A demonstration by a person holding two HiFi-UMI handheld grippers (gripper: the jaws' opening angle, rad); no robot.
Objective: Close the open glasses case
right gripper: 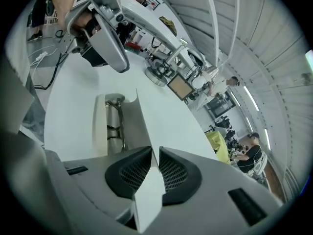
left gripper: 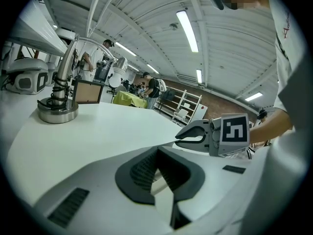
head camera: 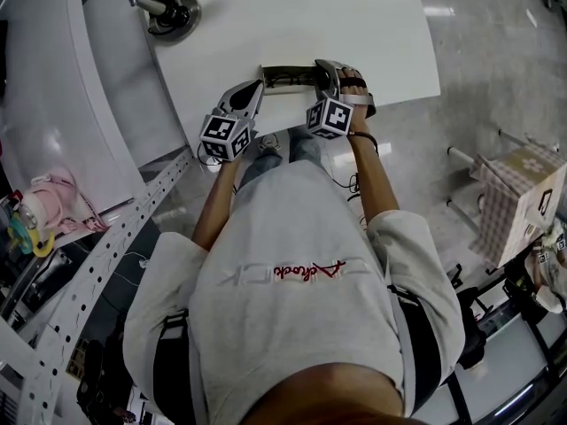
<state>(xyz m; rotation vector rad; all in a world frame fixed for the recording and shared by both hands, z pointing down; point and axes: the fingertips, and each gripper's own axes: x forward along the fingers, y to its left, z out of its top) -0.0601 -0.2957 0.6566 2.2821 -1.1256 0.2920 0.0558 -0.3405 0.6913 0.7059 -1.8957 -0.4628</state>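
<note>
The open glasses case (head camera: 285, 78) lies near the white table's front edge, straight ahead of the person. My right gripper (head camera: 323, 71) is at its right end. In the right gripper view the raised white lid (right gripper: 146, 126) runs between the pads and my right gripper (right gripper: 154, 168) is shut on it. The glasses (right gripper: 115, 126) lie in the case's base. My left gripper (head camera: 255, 91) sits at the case's left end. In the left gripper view a thin white edge of the case shows between the nearly closed pads of my left gripper (left gripper: 157, 175).
A metal stand with a round base (head camera: 173, 9) stands on the table (head camera: 372, 25) at the back left. A curved white counter (head camera: 44, 104) lies to the left. A checked stool (head camera: 518, 197) is on the floor to the right. People stand far off in the hall.
</note>
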